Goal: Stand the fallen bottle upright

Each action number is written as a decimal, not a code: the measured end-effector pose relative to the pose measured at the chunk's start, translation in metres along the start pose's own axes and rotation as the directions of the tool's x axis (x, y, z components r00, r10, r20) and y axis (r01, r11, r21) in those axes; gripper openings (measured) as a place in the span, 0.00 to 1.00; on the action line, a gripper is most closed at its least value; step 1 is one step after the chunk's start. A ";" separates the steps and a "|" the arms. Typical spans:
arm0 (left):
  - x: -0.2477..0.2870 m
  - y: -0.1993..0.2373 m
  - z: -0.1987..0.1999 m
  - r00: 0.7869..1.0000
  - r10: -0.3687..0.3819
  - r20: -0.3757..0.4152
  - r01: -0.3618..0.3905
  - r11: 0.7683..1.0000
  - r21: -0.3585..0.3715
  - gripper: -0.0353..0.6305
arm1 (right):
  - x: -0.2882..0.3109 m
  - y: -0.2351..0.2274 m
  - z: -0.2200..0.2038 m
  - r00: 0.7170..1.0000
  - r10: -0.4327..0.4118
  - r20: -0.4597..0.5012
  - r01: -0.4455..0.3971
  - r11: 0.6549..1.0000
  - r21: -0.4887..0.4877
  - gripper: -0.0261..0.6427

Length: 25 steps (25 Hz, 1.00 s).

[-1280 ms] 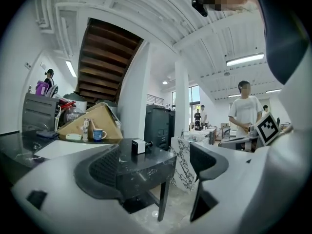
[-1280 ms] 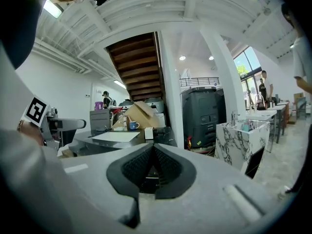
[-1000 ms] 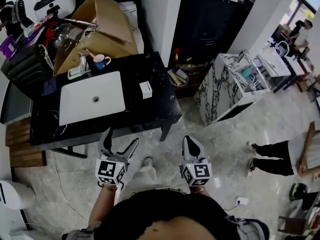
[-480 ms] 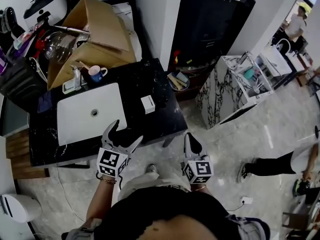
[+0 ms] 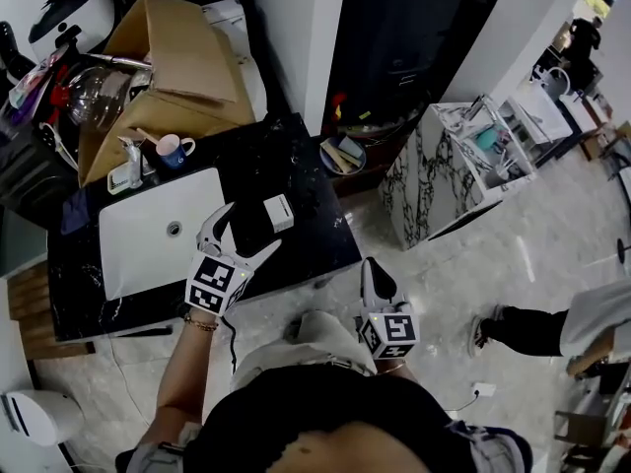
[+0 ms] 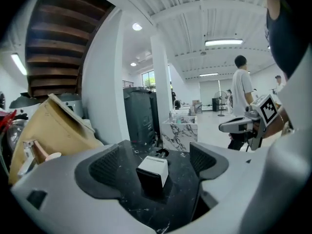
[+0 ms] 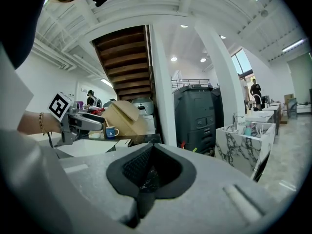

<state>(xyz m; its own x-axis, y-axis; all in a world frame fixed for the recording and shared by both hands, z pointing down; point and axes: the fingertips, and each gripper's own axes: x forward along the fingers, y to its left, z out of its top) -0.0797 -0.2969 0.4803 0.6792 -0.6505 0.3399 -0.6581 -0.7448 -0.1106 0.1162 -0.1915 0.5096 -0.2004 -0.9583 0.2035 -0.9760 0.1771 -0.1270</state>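
A small white boxy bottle (image 5: 279, 212) with a dark end lies on its side on the black marble countertop (image 5: 315, 239). In the left gripper view the bottle (image 6: 154, 170) lies between and just beyond the two pads, dark end toward the camera. My left gripper (image 5: 251, 228) hovers over the counter, open, its tips just left of the bottle and not touching it. My right gripper (image 5: 374, 270) hangs lower, over the floor in front of the counter's right end, its jaws pressed together with nothing between them (image 7: 147, 178).
A white sink basin (image 5: 148, 235) is set in the counter left of the bottle. Behind it stand a blue mug (image 5: 175, 149) and an open cardboard box (image 5: 168, 57). A marble-patterned cabinet (image 5: 444, 170) stands right of the counter. A person's legs (image 5: 523, 328) show at the right.
My left gripper has moved forward from in front of the counter's edge to above the countertop beside the bottle, still open. The right gripper has stayed low and shut.
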 end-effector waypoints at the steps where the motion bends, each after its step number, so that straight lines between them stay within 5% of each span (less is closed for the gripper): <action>1: 0.008 0.001 0.002 1.000 -0.014 -0.022 0.014 0.999 0.028 0.70 | 0.002 -0.004 0.000 1.000 0.002 -0.002 -0.002 1.000 -0.003 0.05; 4: 0.031 0.009 0.006 0.994 -0.044 -0.105 0.054 0.994 0.096 0.70 | 0.009 -0.013 0.007 1.000 0.008 0.000 -0.008 1.000 0.000 0.05; 7: 0.055 0.005 0.005 0.964 -0.144 -0.222 0.164 0.984 0.074 0.70 | 0.012 -0.028 0.020 1.000 0.001 0.012 -0.001 1.000 -0.006 0.05; 12: 0.088 -0.016 -0.019 0.841 -0.285 -0.460 0.341 0.939 0.041 0.70 | 0.015 -0.059 0.018 0.999 -0.036 -0.001 0.036 0.999 0.001 0.05; 18: 0.141 -0.019 -0.025 0.759 -0.258 -0.597 0.403 0.907 0.120 0.70 | 0.015 -0.081 0.019 0.998 -0.069 0.003 0.069 0.997 0.020 0.05; 20: 0.159 -0.016 -0.039 0.697 -0.255 -0.671 0.432 0.895 0.109 0.70 | 0.012 -0.088 0.024 0.996 -0.091 0.022 0.090 0.996 0.019 0.05; 24: 0.169 -0.025 -0.068 0.462 -0.290 -0.838 0.537 0.844 0.003 0.70 | 0.002 -0.104 0.023 0.990 -0.141 0.027 0.140 0.990 0.030 0.05; 25: 0.170 -0.025 -0.073 0.417 -0.283 -0.864 0.547 0.837 -0.010 0.70 | -0.002 -0.108 0.022 0.987 -0.156 0.025 0.155 0.987 0.037 0.05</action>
<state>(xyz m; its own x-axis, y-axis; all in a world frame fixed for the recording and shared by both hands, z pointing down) 0.0289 -0.3779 0.6089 0.1890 0.0678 0.9796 -0.1828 -0.9777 0.1029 0.2243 -0.2139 0.5018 -0.0431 -0.9795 0.1966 -0.9914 0.0176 -0.1294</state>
